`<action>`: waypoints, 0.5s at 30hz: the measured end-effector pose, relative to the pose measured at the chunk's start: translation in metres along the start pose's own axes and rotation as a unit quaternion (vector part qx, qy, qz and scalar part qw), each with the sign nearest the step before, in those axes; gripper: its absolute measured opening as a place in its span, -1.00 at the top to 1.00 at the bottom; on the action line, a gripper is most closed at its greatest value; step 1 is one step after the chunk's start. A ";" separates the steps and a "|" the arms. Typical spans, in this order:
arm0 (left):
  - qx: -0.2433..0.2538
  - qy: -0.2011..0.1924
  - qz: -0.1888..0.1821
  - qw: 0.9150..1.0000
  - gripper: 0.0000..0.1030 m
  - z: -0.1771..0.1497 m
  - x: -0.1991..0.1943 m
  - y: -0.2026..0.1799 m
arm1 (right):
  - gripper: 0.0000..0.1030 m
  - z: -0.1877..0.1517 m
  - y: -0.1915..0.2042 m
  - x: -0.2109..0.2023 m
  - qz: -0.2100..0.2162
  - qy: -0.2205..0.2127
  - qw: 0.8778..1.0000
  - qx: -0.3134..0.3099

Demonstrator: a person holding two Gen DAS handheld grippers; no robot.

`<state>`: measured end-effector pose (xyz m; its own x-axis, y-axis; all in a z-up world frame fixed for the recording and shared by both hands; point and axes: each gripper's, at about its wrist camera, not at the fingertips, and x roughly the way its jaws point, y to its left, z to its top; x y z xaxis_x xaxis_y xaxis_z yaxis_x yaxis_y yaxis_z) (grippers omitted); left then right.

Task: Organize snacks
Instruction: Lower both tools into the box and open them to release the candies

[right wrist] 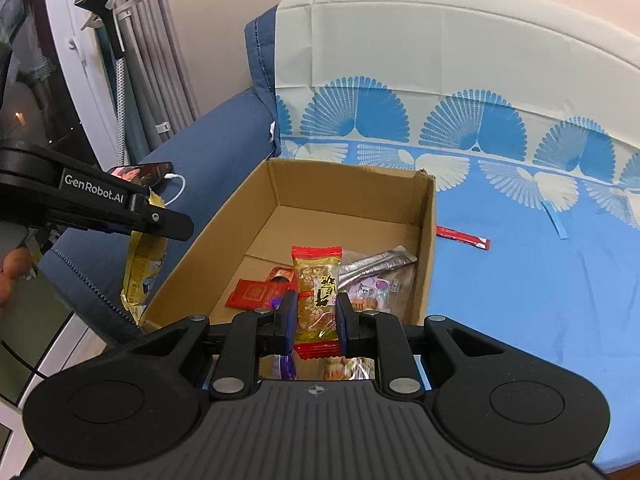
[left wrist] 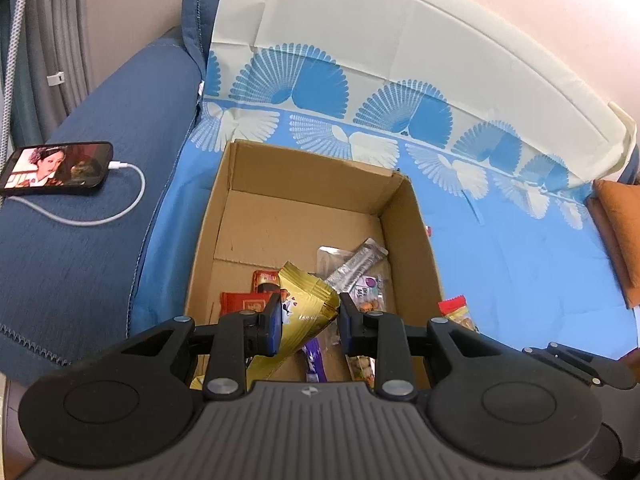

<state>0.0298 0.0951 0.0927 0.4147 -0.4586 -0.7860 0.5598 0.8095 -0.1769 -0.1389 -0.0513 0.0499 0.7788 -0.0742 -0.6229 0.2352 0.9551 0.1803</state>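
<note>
In the left wrist view, the left gripper [left wrist: 309, 315] pinches one crinkly gold foil packet [left wrist: 308, 300] above the open, rectangular cardboard box [left wrist: 412, 240]. In the right wrist view, the right gripper [right wrist: 316, 317] clamps one glossy red-ended peanut bar [right wrist: 317, 300] over the box, where two flat red packets [right wrist: 256, 294] lie.

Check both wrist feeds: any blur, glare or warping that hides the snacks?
Left wrist view: fisheye bows the brown cardboard box; orange cushion at the right edge smears. Right wrist view: red-ended clear nut bar sharp; wrappers beneath it blur; dark window shows reflections.

"GenRobot.AI" is printed on the left gripper [right wrist: 132, 216]; snack labels look illegible.
</note>
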 end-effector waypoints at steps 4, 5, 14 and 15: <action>0.007 0.008 0.004 1.000 0.40 0.010 0.020 0.000 | 0.58 0.008 -0.006 0.020 0.001 0.007 1.000 0.002; 0.010 0.009 0.005 1.000 0.40 0.013 0.025 0.000 | 0.58 0.010 -0.009 0.026 0.000 0.008 1.000 0.004; 0.022 0.033 0.012 0.999 0.40 0.027 0.076 -0.001 | 0.58 0.020 -0.024 0.070 -0.004 0.027 1.000 0.015; 0.023 0.035 0.014 0.999 0.40 0.028 0.081 -0.001 | 0.58 0.021 -0.026 0.074 -0.004 0.030 0.999 0.016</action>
<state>0.0830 0.0471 0.0459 0.3800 -0.4080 -0.8302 0.5821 0.8029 -0.1281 -0.0752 -0.0874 0.0147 0.7409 -0.0643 -0.6686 0.2607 0.9449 0.1981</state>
